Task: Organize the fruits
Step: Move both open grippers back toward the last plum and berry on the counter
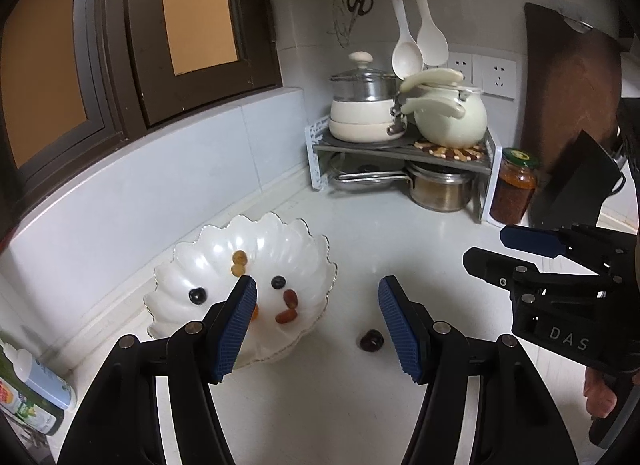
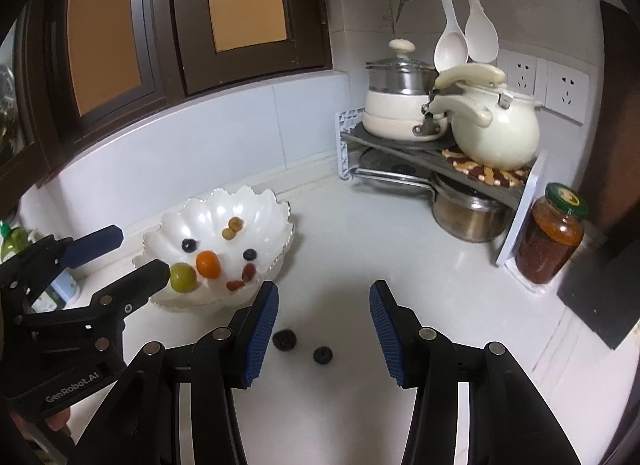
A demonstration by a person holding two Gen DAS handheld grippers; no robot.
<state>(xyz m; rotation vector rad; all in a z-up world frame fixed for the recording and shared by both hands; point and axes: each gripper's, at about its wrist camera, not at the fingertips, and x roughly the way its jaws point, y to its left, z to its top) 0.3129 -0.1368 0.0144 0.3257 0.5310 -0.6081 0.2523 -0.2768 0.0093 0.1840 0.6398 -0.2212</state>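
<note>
Right wrist view, lower centre: I see my right gripper (image 2: 324,323) spread above two dark berries (image 2: 322,355). Left gripper (image 1: 318,321) gapes empty, half-hiding the scalloped white bowl (image 1: 192,261).

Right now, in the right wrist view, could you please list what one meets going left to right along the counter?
White scalloped bowl → dark wrinkled fruit → small round blueberry → steel pot under the rack → green-lidded glass jar of red sauce.
</note>
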